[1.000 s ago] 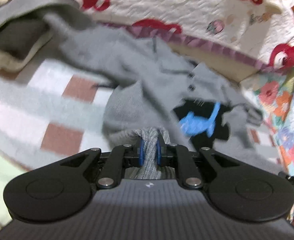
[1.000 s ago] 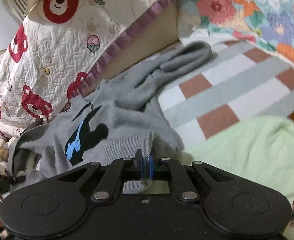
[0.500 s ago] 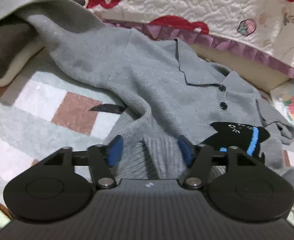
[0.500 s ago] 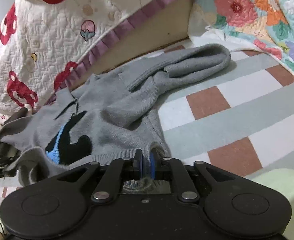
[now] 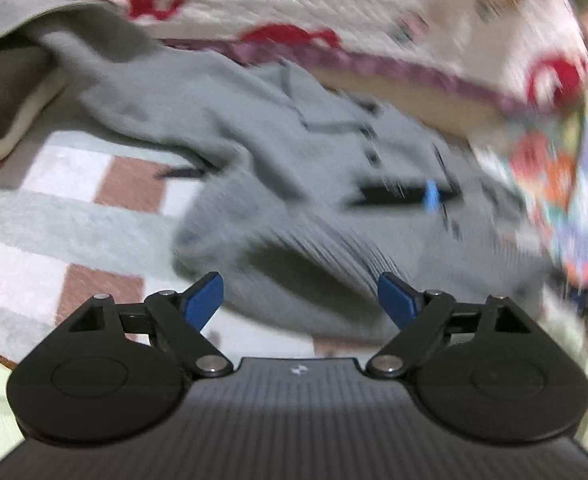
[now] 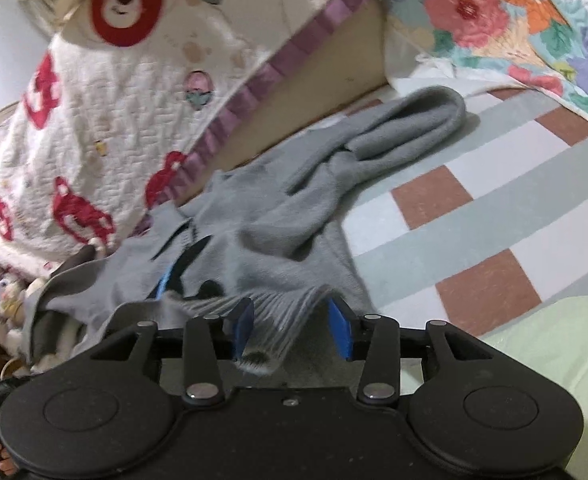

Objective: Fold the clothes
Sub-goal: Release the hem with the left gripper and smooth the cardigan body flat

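Note:
A grey knit sweater (image 5: 278,152) with a black and blue print lies spread on the checked bed cover (image 5: 54,216). My left gripper (image 5: 300,300) hangs over the sweater's ribbed hem, its jaws opening wide, the blue pads clear of the cloth. In the right wrist view the same sweater (image 6: 278,232) lies crumpled with one sleeve (image 6: 406,124) bunched towards the far right. My right gripper (image 6: 292,328) has its jaws opening too; the ribbed hem (image 6: 278,320) droops loosely between the pads, and neither pad presses on it.
A white quilt with red bears (image 6: 126,92) rises behind the sweater, and a floral quilt (image 6: 514,20) lies at the far right. A pale green cloth (image 6: 534,352) covers the near right. Folded dark and cream fabric (image 5: 2,112) sits at the far left.
Both grippers were shut on the sweater's hem and have let go. The left jaws opened first and wider; the right opened just now. The hem dropped onto the bed.

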Demonstrator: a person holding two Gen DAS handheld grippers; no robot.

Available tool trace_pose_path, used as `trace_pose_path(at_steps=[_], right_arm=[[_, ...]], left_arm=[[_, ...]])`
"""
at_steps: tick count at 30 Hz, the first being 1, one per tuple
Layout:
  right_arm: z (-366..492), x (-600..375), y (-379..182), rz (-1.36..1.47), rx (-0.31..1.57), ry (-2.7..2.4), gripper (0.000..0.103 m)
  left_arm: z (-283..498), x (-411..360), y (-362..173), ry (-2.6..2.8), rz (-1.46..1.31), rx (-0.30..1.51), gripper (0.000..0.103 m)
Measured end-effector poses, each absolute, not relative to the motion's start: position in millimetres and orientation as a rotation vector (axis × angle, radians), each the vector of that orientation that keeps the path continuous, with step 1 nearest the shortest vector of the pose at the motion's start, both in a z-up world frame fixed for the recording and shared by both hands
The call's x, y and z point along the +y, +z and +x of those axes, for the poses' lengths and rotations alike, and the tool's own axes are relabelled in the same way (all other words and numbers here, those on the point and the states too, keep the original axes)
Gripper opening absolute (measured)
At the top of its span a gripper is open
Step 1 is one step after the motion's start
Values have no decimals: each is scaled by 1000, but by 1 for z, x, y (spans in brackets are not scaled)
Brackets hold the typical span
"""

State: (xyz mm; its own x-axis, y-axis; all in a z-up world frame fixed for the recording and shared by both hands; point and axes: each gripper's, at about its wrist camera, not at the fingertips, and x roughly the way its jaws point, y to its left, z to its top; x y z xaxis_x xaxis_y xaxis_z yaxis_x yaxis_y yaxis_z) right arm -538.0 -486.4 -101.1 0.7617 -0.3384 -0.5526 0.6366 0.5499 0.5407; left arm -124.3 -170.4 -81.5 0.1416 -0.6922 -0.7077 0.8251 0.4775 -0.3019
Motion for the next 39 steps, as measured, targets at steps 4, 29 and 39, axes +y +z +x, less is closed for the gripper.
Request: trace_pose_path(at_steps=[4, 29, 39], right_arm=[[-540, -476, -95, 738, 422, -556, 48], [-522, -490, -96, 1000, 404, -544, 66], [-489, -502, -89, 1073, 479, -768, 73]], left_arm=[[-133, -181, -90, -1085, 196, 932, 85], [-124, -249, -95, -1032, 287, 826, 8], [-109, -222, -92, -1040, 165, 863, 6]])
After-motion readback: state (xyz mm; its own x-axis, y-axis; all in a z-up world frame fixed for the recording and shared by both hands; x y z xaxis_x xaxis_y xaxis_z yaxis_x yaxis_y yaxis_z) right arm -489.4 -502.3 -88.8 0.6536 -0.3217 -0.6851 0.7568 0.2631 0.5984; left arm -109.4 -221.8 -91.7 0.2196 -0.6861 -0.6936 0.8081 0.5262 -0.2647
